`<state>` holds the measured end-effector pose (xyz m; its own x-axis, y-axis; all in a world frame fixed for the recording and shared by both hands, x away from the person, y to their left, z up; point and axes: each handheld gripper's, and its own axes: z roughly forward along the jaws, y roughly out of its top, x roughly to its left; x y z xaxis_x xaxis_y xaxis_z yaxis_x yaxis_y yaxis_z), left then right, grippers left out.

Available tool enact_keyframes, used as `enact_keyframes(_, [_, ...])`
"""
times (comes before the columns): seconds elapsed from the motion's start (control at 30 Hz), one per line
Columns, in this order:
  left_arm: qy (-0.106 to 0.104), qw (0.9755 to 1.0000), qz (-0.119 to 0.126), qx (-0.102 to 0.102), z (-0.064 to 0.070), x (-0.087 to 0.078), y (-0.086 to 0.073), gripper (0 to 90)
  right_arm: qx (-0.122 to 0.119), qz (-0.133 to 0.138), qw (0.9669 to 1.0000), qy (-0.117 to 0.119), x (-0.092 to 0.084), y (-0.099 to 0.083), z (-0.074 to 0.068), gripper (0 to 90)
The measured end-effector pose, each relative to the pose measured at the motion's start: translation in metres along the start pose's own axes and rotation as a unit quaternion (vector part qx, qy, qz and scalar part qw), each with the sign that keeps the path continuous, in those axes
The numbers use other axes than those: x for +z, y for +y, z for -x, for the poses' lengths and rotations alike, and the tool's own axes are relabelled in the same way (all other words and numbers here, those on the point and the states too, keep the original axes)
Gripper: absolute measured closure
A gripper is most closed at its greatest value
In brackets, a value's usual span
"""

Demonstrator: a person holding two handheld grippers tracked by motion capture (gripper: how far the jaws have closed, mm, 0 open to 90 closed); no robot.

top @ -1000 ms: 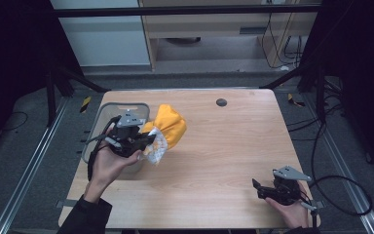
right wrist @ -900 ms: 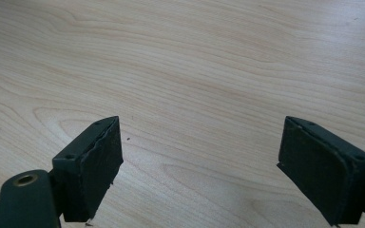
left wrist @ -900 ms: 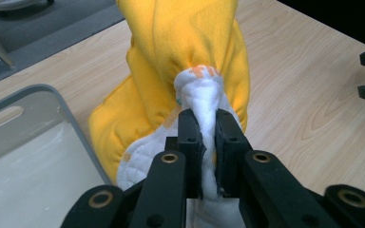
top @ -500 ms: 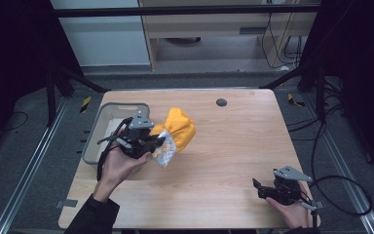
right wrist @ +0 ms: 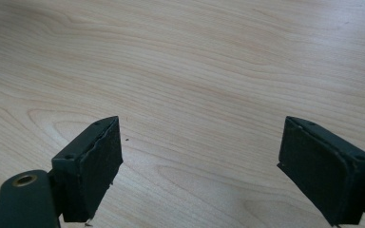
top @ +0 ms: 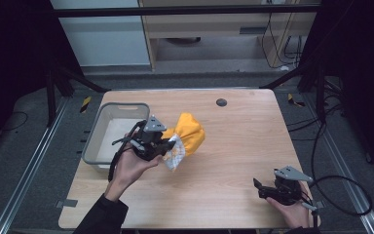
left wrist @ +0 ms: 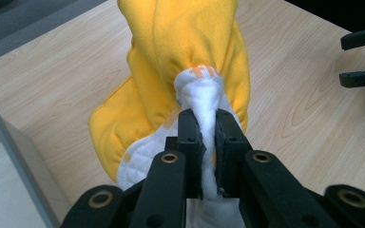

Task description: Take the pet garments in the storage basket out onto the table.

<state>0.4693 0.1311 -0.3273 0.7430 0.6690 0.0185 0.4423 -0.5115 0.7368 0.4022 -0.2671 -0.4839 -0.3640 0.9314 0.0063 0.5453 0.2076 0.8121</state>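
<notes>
A grey bin (top: 108,127) sits at the table's (top: 233,146) left edge, just left of the left gripper (top: 168,146). That gripper's jaws pinch the white quilted end of a yellow cloth (left wrist: 190,61) (left of centre, no readable print). Near right, the right gripper (top: 259,188) rests with its jaws wide apart, holding nothing.

The yellow cloth (left wrist: 190,52) runs off the left gripper view's top edge, its lower white part behind the tongs.
</notes>
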Motion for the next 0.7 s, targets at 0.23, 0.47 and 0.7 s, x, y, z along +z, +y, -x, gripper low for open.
enact_keyframes(0.23, [-0.007, 0.9998, -0.015, 0.006, 0.005, 0.016, -0.003, 83.0, -0.002, 0.001, 1.0, -0.006, 0.0, 0.0, 0.001, 14.4])
enact_keyframes(0.47, [-0.01, 0.9997, -0.023, 0.006, 0.006, 0.029, -0.007, 83.0, 0.0, -0.002, 0.9999, -0.013, 0.001, -0.001, 0.003, 14.3])
enact_keyframes(0.7, [-0.014, 0.9994, -0.031, 0.003, 0.008, 0.044, -0.012, 83.0, 0.0, -0.002, 0.9999, -0.015, 0.001, -0.002, 0.003, 14.4])
